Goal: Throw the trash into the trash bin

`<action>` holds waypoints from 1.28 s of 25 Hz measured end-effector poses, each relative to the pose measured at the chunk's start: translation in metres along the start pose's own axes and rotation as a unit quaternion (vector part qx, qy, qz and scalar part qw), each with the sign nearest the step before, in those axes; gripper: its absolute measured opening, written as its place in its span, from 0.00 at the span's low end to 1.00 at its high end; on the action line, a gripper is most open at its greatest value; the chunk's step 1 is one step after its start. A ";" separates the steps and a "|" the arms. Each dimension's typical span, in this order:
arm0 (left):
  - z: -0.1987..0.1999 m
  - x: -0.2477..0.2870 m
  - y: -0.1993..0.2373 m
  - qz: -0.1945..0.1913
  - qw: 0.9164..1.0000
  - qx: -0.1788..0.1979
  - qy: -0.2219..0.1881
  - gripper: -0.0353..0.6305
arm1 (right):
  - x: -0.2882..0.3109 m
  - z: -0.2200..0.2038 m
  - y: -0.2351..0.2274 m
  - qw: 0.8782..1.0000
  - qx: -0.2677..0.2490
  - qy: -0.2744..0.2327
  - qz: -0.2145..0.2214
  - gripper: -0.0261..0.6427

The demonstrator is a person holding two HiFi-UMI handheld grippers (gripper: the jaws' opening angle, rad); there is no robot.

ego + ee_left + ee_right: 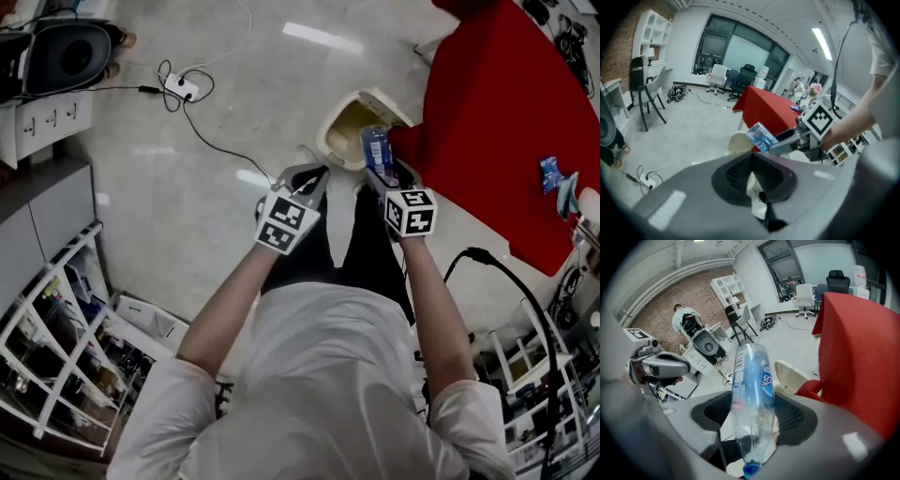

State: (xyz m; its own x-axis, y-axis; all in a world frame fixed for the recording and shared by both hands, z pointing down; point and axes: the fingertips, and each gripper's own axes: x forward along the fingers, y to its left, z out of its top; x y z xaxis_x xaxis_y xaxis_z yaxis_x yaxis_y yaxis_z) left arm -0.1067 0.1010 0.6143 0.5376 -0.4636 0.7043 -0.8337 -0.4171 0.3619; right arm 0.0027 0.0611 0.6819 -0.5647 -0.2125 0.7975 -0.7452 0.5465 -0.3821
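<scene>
Clear plastic bottle with a blue label is sitting clamped between the pads of the right gripper, its blue cap nearest that gripper's camera, close to the open cream trash bin beside the red-draped table. The left gripper is hovering alongside, its jaws pressed together on nothing.

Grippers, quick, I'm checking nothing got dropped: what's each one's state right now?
Left gripper: closed on a small white scrap.
Right gripper: closed on a clear plastic bottle.
</scene>
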 end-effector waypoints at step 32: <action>-0.136 0.153 0.066 -0.042 0.997 0.024 0.067 0.06 | 0.232 -0.162 -0.106 0.982 0.131 0.130 -0.048 0.51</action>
State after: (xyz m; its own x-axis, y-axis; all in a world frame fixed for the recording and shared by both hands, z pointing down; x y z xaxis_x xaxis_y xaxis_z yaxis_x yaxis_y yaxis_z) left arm -0.0964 0.1091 0.8284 0.5806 -0.3187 0.7492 -0.7782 -0.4878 0.3955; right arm 0.0085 0.0845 0.9829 -0.4041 -0.0209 0.9145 -0.8752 0.2995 -0.3799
